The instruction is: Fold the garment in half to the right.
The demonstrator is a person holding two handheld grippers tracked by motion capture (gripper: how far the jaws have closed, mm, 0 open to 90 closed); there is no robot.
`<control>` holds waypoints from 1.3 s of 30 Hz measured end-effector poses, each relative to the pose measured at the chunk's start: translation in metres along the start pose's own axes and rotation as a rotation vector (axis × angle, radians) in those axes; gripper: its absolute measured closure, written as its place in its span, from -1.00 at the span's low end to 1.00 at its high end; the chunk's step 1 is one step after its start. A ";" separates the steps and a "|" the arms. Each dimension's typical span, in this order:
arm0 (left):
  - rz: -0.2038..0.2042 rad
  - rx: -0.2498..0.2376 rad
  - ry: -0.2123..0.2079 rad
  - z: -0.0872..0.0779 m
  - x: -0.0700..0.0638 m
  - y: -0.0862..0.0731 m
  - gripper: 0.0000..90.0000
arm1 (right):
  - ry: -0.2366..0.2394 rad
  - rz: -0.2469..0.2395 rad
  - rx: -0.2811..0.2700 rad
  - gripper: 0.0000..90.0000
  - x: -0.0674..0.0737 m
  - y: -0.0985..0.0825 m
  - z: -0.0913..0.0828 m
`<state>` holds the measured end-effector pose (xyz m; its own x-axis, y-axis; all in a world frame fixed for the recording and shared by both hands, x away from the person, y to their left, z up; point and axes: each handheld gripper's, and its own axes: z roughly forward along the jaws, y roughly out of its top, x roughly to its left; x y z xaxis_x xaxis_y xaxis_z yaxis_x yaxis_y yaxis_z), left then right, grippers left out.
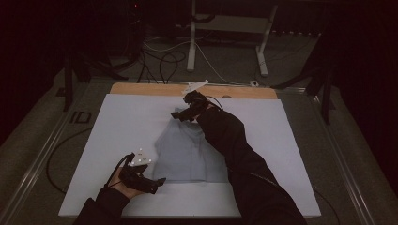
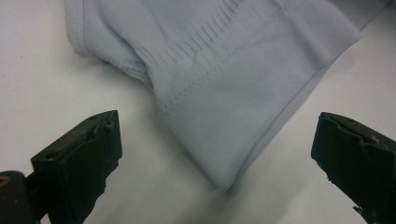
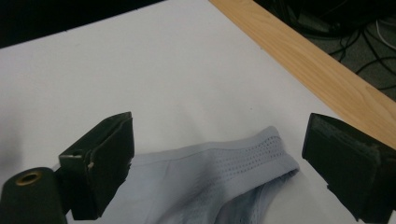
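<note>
Currently, pale-blue garment [image 1: 187,150] lies between left claw [image 1: 157,183] and right claw [image 1: 180,115].

Tabletop [image 1: 117,126]: pale white sheet over most of it, bare wooden strip [image 1: 141,88] along the far edge; same strip runs diagonally at upper right in the right gripper view [image 3: 327,74]. Grey carpeted floor [image 1: 234,65] beyond. White desk legs [image 1: 191,42] stand on it, well back from the tabletop. Loose cables [image 1: 164,58] loop across the floor near those legs. Dark stand legs [image 1: 324,84] at right, another dark stand [image 1: 69,79] at left. Surroundings dim; detail lost.
</note>
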<state>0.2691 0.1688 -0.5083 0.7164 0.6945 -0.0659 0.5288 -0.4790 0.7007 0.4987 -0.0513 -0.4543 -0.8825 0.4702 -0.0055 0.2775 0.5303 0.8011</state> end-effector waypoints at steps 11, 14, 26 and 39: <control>-0.004 0.019 0.012 0.001 0.000 -0.002 -0.66 | -0.047 0.066 0.094 -0.68 -0.014 0.001 0.035; 0.005 0.032 0.016 0.000 0.000 -0.004 -0.62 | -0.074 0.068 0.114 -0.55 -0.016 0.004 0.041; 0.008 0.061 0.011 0.006 -0.001 -0.006 -0.36 | -0.158 0.135 0.243 -0.25 -0.026 0.006 0.072; 0.010 0.098 0.015 0.013 -0.003 -0.005 0.02 | -0.231 0.095 0.349 0.13 -0.023 0.006 0.093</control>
<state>0.2706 0.1623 -0.5213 0.7151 0.6974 -0.0480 0.5646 -0.5356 0.6280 0.5561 0.0068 -0.5053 -0.7496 0.6532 -0.1067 0.5007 0.6652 0.5539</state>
